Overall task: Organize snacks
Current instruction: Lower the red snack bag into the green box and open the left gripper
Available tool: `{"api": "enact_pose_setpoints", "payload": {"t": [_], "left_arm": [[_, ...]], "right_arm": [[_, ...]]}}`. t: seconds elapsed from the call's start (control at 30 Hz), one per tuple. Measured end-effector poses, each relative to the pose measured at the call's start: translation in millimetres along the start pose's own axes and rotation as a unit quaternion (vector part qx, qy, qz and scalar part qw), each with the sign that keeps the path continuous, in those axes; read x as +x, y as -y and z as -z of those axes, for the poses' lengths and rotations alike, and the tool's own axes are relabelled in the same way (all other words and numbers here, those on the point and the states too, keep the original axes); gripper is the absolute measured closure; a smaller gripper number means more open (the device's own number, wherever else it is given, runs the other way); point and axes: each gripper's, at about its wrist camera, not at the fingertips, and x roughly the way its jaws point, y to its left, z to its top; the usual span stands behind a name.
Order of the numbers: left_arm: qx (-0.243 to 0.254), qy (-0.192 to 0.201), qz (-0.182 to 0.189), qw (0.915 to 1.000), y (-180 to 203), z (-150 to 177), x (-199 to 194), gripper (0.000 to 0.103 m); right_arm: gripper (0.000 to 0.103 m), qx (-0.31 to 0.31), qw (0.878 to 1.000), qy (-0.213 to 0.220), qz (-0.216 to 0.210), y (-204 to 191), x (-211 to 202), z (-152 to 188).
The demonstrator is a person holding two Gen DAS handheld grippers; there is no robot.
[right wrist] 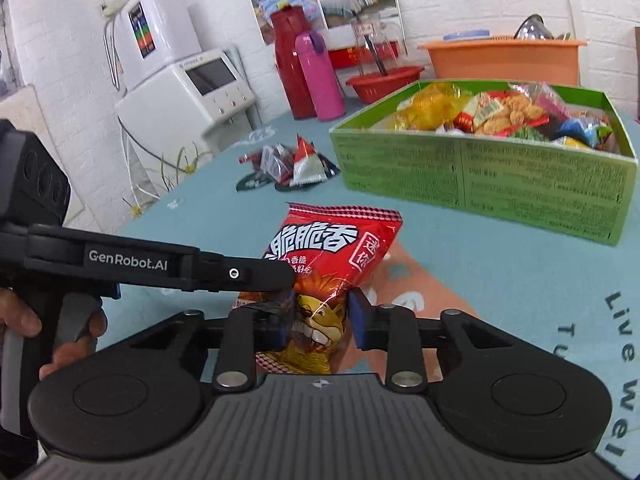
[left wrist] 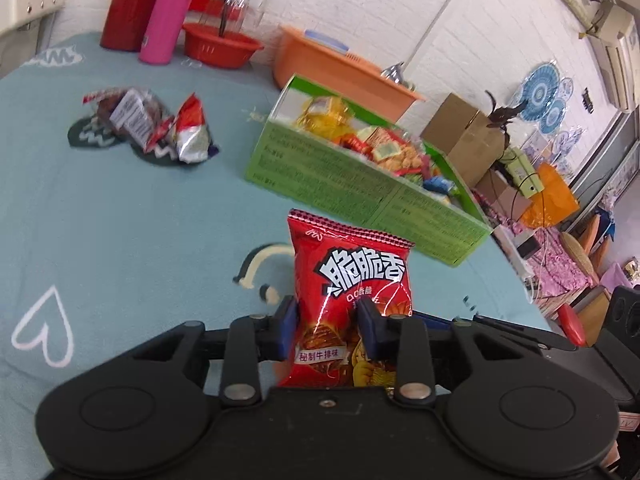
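Snack packet (left wrist: 352, 300), red, sits pinched between the blue pads of both grippers at once: the left gripper (left wrist: 328, 330) and the right gripper (right wrist: 318, 320) each grip its lower half. Its long axis runs forward, top seam toward the green box (right wrist: 520, 176) just ahead, right side nearer.

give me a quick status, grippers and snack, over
Left gripper and right gripper both shut on the red snack bag. Green box ahead, open and nearly full. Nothing between bag and box; loose snacks lie off to the side.
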Motion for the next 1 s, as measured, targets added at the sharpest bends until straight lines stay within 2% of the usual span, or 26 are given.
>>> {"api": "enact_pose_setpoints", "payload": {"t": [0.3, 0.47, 0.67, 1.0], "left_arm": [[0.038, 0.065, 0.024, 0.9969, 38, -49, -6, 0.037], [0.048, 0.078, 0.032, 0.9952, 53, -80, 11, 0.037], [0.052, 0.077, 0.042, 0.9948, 58, -110, 46, 0.037], [0.040, 0.061, 0.048, 0.9962, 46, -135, 100, 0.037]], "right_arm": [[0.052, -0.032, 0.996, 0.085, 0.018, 3, -27, -42], [0.052, -0.048, 0.991, 0.118, 0.040, 15, -29, -69], [0.052, -0.052, 0.987, 0.135, 0.069, 39, -16, -95], [0.052, -0.033, 0.986, 0.133, 0.091, 77, 14, -110]]}}
